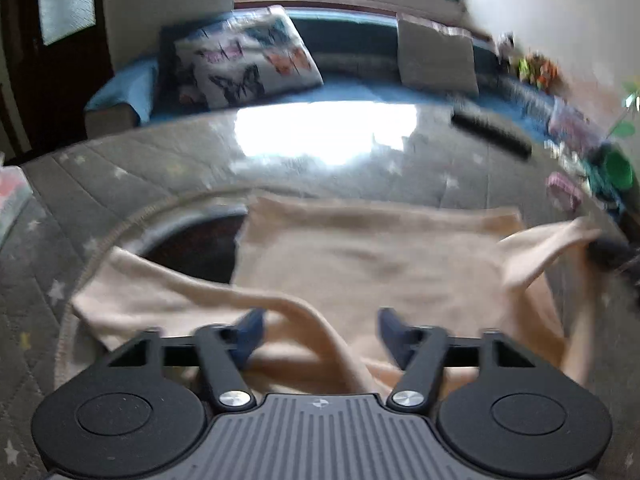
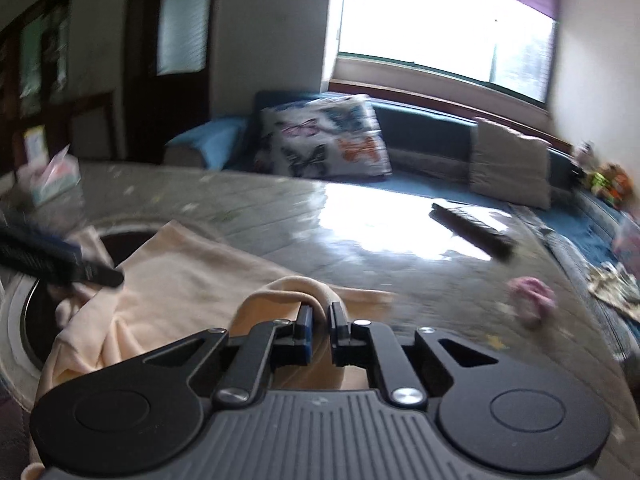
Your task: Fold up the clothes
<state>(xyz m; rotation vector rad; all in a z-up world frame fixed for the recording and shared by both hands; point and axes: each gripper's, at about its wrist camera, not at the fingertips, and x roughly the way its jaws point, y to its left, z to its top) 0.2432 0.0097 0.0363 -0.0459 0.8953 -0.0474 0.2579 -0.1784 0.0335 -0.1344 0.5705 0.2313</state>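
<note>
A cream garment [image 1: 360, 256] lies spread on the grey quilted table cover [image 1: 160, 160], partly over a round dark opening [image 1: 192, 248]. My left gripper [image 1: 320, 332] is open, its blue pads either side of a raised fold of the garment. In the left wrist view my right gripper [image 1: 608, 250] shows at the right edge, holding a pulled-up corner. In the right wrist view my right gripper [image 2: 319, 326] is shut on a fold of the cream garment [image 2: 180, 280]. My left gripper [image 2: 60, 260] shows there as a dark blur at the left edge.
A black remote [image 1: 492, 134] lies on the far right of the cover, also in the right wrist view [image 2: 472, 230]. A pink item [image 2: 532, 296] lies near it. A tissue box [image 2: 52, 180] stands far left. A sofa with a butterfly cushion [image 1: 244, 60] lies behind.
</note>
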